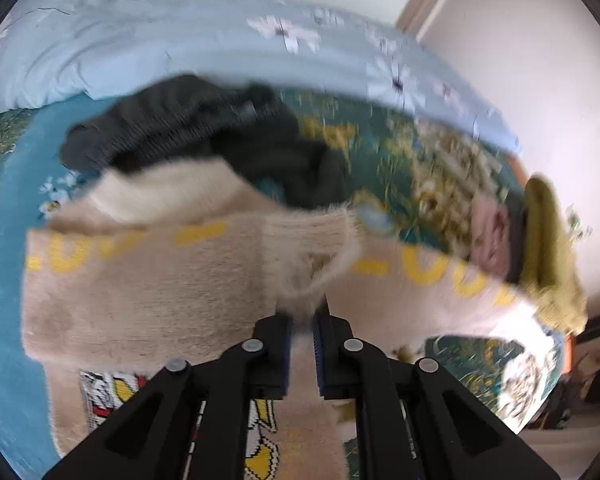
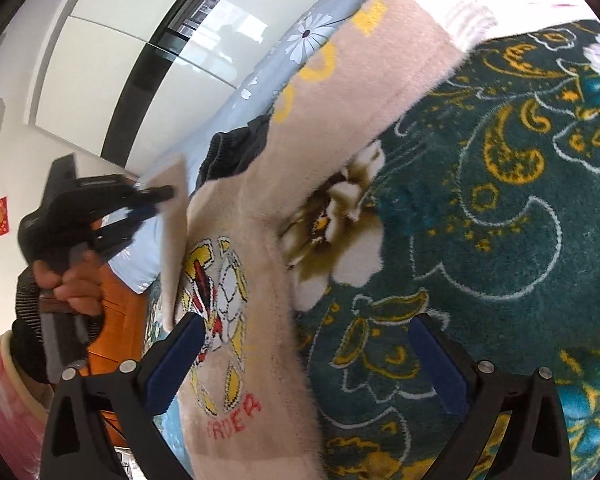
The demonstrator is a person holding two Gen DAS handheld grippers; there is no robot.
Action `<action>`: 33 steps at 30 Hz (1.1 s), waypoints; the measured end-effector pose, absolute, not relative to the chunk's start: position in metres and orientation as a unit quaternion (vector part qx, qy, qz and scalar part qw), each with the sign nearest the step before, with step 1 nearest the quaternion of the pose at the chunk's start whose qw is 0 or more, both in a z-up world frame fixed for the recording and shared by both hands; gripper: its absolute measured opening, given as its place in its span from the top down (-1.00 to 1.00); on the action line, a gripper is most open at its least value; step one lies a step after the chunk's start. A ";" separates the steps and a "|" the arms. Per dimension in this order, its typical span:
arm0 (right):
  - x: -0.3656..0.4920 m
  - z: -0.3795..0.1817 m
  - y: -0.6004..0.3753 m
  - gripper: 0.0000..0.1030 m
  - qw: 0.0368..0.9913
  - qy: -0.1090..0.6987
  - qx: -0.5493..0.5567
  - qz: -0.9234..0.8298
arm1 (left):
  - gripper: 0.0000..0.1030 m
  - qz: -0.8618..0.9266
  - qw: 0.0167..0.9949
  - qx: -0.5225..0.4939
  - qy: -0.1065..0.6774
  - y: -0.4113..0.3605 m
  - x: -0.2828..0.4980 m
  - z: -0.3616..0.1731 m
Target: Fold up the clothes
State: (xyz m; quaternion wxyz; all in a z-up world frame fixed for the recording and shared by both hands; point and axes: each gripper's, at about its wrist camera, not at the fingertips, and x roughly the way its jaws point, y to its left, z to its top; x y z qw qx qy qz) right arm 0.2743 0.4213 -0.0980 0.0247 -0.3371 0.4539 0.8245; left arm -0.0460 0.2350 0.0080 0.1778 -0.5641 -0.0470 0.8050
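Left claw clamped on sweater

One beige fuzzy sweater lies straight ahead of the left tool, which makes one of two tools counted; the other, the right tool, has the same sweater under its left finger. One dark knitted garment sits beyond the sweater, farther from the left tool. One stack of folded clothes lies off to that tool's right: three pieces can be made out, pink, dark and olive. One teal floral blanket spreads beneath the right tool. One pale blue daisy-print quilt lies farthest ahead.
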 end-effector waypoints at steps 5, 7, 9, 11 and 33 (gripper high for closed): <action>0.277 -0.100 0.429 -1.00 0.029 0.453 -0.336 0.825 | 0.31 0.762 0.177 -0.614 -0.104 0.230 -0.048 -0.021; 0.273 -0.097 0.441 -1.00 0.034 0.452 -0.328 0.828 | 0.30 0.762 0.181 -0.611 -0.112 0.225 -0.047 -0.019; 0.270 -0.093 0.453 -1.00 0.040 0.452 -0.321 0.832 | 0.28 0.761 0.191 -0.608 -0.121 0.215 -0.043 -0.012; 0.266 -0.089 0.465 -1.00 0.045 0.451 -0.313 0.835 | 0.24 0.757 0.204 -0.606 -0.138 0.198 -0.035 -0.004; 0.216 -0.067 0.625 -1.00 0.109 0.389 -0.298 0.865 | 0.11 0.796 0.155 -0.574 -0.112 0.072 0.045 0.000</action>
